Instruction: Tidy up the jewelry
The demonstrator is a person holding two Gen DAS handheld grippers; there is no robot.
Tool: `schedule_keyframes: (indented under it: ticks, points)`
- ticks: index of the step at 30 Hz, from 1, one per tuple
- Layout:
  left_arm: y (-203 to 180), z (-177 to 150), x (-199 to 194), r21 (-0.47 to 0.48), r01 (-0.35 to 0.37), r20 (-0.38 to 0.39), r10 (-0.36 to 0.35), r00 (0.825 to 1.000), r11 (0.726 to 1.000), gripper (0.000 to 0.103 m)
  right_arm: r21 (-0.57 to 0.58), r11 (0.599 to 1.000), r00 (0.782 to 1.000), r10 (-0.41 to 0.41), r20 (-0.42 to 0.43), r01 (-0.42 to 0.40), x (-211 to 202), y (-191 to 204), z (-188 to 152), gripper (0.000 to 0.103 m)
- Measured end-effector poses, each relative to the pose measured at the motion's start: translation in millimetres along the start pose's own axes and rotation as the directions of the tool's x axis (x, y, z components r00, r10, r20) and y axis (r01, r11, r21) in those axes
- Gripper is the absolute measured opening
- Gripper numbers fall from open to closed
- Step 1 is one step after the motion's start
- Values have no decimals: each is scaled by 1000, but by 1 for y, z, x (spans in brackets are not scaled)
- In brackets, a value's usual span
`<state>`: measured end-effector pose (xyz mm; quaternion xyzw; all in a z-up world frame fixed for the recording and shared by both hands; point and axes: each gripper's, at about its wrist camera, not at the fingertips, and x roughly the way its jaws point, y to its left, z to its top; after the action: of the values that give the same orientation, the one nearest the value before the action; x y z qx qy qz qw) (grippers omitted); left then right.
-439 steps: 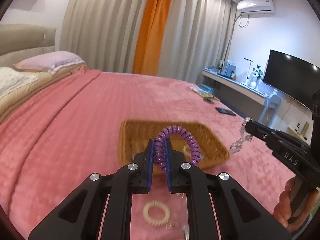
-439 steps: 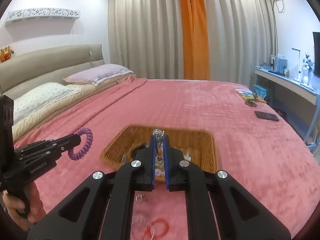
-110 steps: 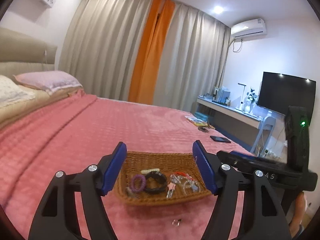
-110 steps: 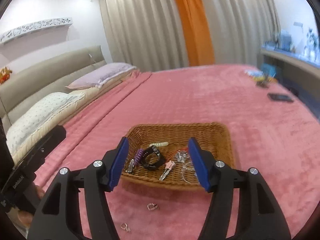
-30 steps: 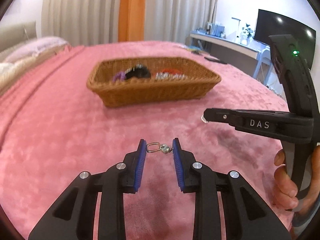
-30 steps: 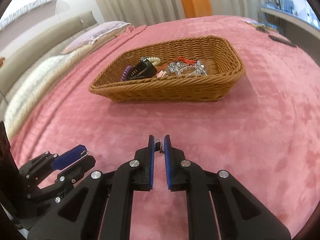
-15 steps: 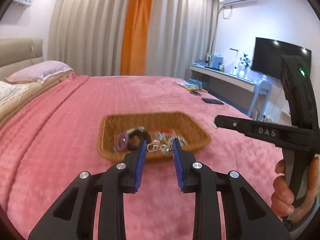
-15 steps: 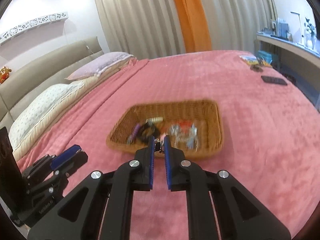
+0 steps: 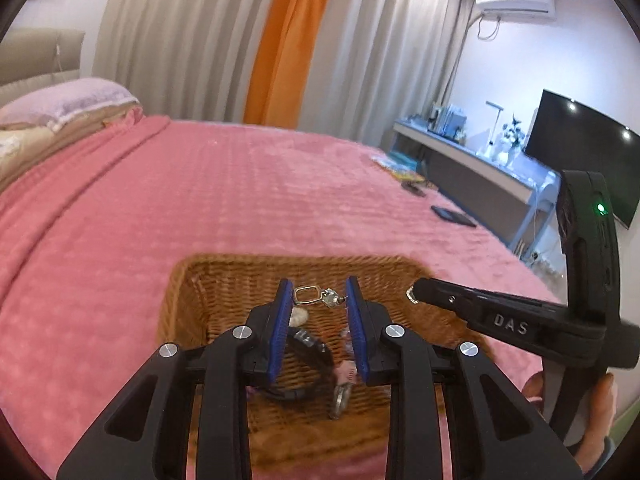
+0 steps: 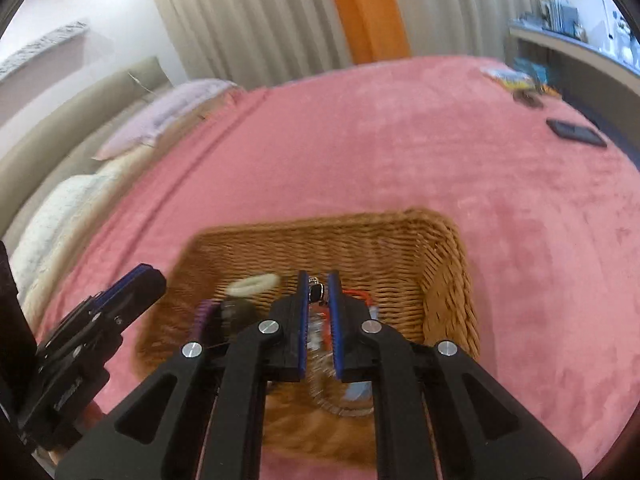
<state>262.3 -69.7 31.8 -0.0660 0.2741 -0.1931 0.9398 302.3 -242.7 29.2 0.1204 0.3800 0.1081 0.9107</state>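
L claw (image 9: pixel 319 300) is clamped on an earring (image 9: pixel 317 295): a gold rectangular loop w/ a small silvery bit, strung crosswise between the blue pads (image 9: pixel 282 312), one end on each pad. It hangs above the basket (image 9: pixel 224 280), over the near half. R claw (image 10: pixel 319 290) is clenched on a tiny dark piece w/ a metal top, prob. another earring (image 10: pixel 316 290), pinched at the pad tips, also above the basket interior.

The basket is wicker, rectangular, sitting on the pink bed (image 9: pixel 200 192). Inside, per R view: a cream hair tie (image 10: pixel 253 285) near the far-left wall, a purple coil tie (image 10: pixel 201 317) at the left, a dark band (image 10: pixel 236 312) just beside it, something red (image 10: pixel 357 295) and clear/silvery bits right of centre, partly hidden by the claw. Blur makes the rest hard to read.

In L view the R claw's tip (image 9: pixel 416 293) comes in from the right over the basket's right rim, w/ a hand (image 9: pixel 596 416) on its handle low right. In R view the L claw (image 10: pixel 138 280) sits at the left, tip over the basket's left rim.

Further off: a phone (image 9: pixel 454 216) on the bed's far right, pillows (image 9: pixel 68 98) left, curtains behind.
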Motion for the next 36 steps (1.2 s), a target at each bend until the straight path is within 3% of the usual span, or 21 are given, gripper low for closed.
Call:
schedule_keyframes:
  ticks: [7,12,13,14,17,19,24,28,32,33,34,35,36]
  points:
    - [20,-12,35,-25,2,-81,-4,997,1000,26,10,998,993,-68,-99,69,43,-16,-4,8]
    - [19,-16,39,-7,2,-97,-3,995,1000,26,3,995,988,-103,-113,104,49,-16,-9,8]
    - [20,-16,37,-10,8,-93,-9,996,1000,30,9,994,988,-104,-111,106,47,-16,-9,9]
    - [21,-16,34,-16,14,-85,-15,996,1000,40,14,995,989,-99,-108,101,44,-16,-10,9]
    - [21,-12,17,-27,19,-21,-20,1000,999,54,21,996,992,-82,-91,84,34,-17,-9,16]
    - [21,-9,6,-32,32,4,-32,999,999,58,18,997,995,-79,-65,80,22,-15,-8,22]
    - [7,-2,-38,1,-17,91,17,996,1000,67,12,997,997,-75,-4,75,-16,-9,-7,22]
    - [-7,-2,-91,15,-84,201,80,976,996,85,-15,996,993,-84,88,85,-63,4,-15,26]
    - [-15,-18,-138,7,-118,265,112,958,993,95,-56,992,976,-104,191,117,-109,21,-40,27]
    - [-16,-22,-145,5,-125,268,119,956,992,95,-71,989,970,-112,215,130,-119,26,-50,31]
    - [-17,-27,-152,3,-134,271,128,954,991,95,-83,986,963,-123,240,147,-127,31,-59,48]
    - [-18,-35,-161,-2,-148,272,143,952,989,95,-88,980,950,-147,275,178,-135,35,-69,57]
    - [-19,-43,-168,-1,-164,270,158,950,986,95,-71,972,924,-186,335,222,-145,39,-84,67]
